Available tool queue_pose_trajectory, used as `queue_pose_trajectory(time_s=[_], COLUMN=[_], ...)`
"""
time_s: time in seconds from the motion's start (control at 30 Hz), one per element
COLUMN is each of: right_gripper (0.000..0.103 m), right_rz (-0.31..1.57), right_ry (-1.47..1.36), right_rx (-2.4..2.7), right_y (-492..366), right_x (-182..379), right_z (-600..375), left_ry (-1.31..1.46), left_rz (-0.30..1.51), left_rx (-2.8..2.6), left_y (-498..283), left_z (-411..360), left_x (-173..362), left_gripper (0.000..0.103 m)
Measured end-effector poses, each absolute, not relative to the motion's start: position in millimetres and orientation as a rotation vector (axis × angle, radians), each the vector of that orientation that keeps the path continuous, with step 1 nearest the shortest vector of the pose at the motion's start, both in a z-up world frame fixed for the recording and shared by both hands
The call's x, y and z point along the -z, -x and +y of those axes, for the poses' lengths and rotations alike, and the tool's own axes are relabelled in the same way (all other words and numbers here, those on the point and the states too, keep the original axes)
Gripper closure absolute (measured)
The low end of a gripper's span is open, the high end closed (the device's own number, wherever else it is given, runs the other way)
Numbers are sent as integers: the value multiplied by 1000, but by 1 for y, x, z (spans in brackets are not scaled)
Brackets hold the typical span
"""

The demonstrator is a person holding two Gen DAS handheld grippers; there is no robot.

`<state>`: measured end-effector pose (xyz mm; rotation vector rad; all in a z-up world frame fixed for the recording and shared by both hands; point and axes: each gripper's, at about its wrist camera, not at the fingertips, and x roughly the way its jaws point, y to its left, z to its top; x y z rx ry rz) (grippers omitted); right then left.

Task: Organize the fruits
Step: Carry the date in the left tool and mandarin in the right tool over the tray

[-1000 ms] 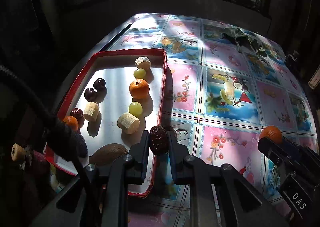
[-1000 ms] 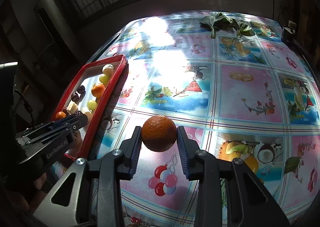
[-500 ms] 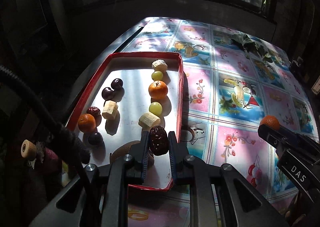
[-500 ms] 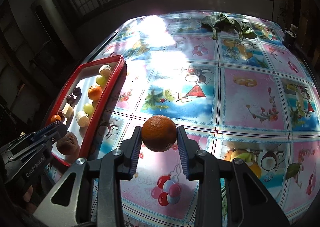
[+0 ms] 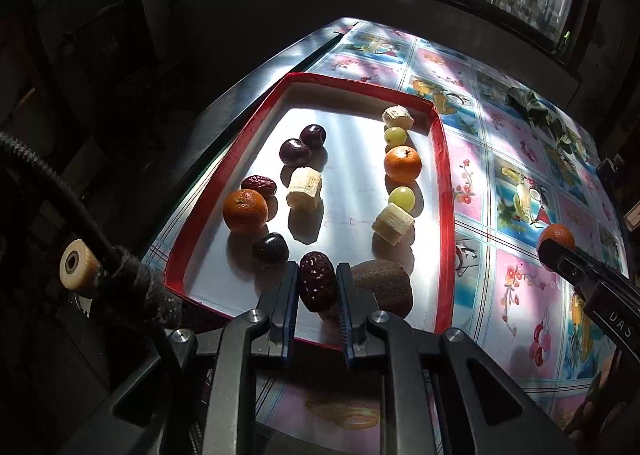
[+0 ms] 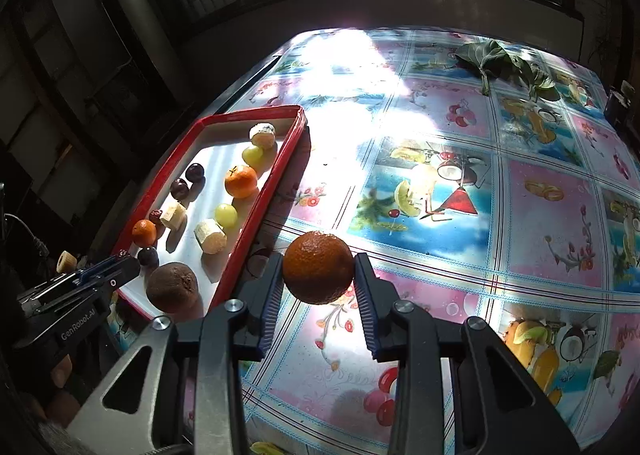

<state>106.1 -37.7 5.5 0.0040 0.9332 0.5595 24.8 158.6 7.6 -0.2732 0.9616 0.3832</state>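
A red-rimmed tray (image 5: pixel 447 191) with a white floor lies at the table's left edge and holds several fruits in two rows: oranges (image 5: pixel 402 163), green grapes (image 5: pixel 401 197), banana pieces (image 5: pixel 304 189), dark plums (image 5: pixel 295 151) and a brown kiwi (image 5: pixel 384 285). My left gripper (image 5: pixel 317 289) is shut on a wrinkled red date (image 5: pixel 317 285) above the tray's near end, beside the kiwi. My right gripper (image 6: pixel 319 281) is shut on an orange (image 6: pixel 318 267) above the tablecloth, just right of the tray (image 6: pixel 256 223). That right gripper and its orange (image 5: pixel 557 235) also show at the right of the left wrist view.
The table carries a glossy fruit-print cloth (image 6: pixel 460 191) with strong sun glare near the tray's far corner. Green leaves (image 6: pixel 508 65) lie at the far right. The table's dark left edge (image 5: pixel 240 95) runs close along the tray. A black cable (image 5: pixel 80 215) hangs at left.
My left gripper has carried the date leftward from the tray's right rim to over the tray's near end. My right gripper with its orange has drifted left, closer to the tray.
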Motion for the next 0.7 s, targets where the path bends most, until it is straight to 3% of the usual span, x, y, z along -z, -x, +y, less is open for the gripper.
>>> queue_pose_trajectory(time_s=[0.7], right_gripper=[66], right_rz=[954], right_ry=[52], right_rx=[-850], right_y=[-131], right_x=[-9], right_z=[76], left_ry=[394], left_rz=[999], left_rx=[-263], left_y=[-15], left_z=[191], left_x=[9], left_gripper=[86])
